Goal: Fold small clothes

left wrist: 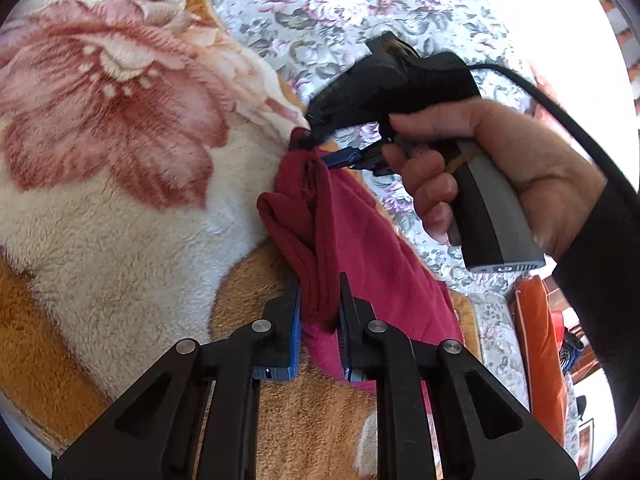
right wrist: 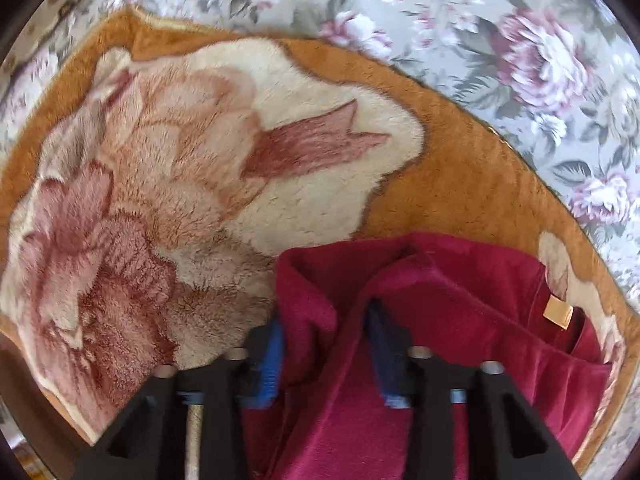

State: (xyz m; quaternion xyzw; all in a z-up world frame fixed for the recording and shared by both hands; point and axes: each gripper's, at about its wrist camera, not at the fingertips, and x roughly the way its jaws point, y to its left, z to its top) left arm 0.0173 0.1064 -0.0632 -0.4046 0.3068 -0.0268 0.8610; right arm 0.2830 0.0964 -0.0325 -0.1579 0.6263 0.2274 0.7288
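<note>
A dark red small garment lies on a fluffy orange and cream flower blanket. My left gripper is shut on a bunched edge of the garment, the cloth pinched between its blue pads. In the left wrist view the right gripper, held by a hand, pinches the garment's far corner and holds it up. In the right wrist view the right gripper has the red garment folded between and over its blue pads. A small tan label shows on the garment at the right.
The blanket lies on a grey floral bedspread. In the left wrist view the bedspread stretches behind, an orange cushion sits at the lower right, and a black cable trails from the right gripper.
</note>
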